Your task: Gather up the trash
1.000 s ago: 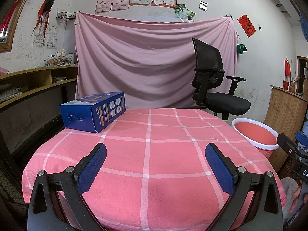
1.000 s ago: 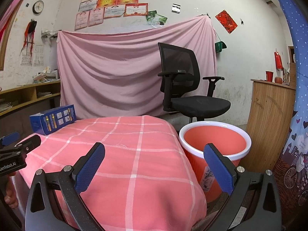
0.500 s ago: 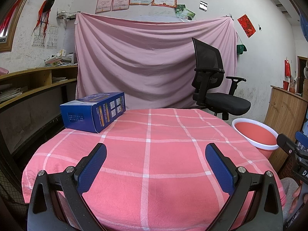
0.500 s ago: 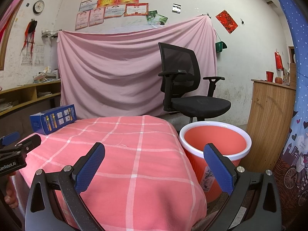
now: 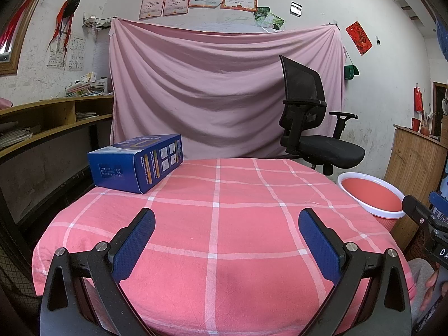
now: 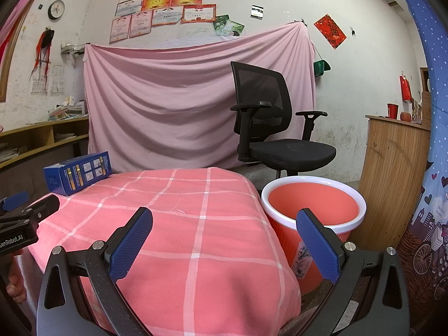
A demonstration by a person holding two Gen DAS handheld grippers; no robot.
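A blue cardboard box (image 5: 137, 166) lies on the far left of the round table, which wears a pink checked cloth (image 5: 224, 224). In the right wrist view the same box (image 6: 77, 176) sits far left. A red bin with a white rim (image 6: 313, 218) stands on the floor right of the table; the left wrist view shows the bin (image 5: 369, 198) past the table's right edge. My left gripper (image 5: 226, 229) hovers open over the near part of the cloth, holding nothing. My right gripper (image 6: 224, 229) is open too, straddling the table's right edge and the bin.
A black office chair (image 5: 310, 134) stands behind the table before a hanging pink sheet (image 5: 224, 89). Wooden shelves (image 5: 42, 128) run along the left wall. A wooden cabinet (image 6: 392, 179) stands right of the bin. A hand (image 5: 431, 285) shows at the lower right.
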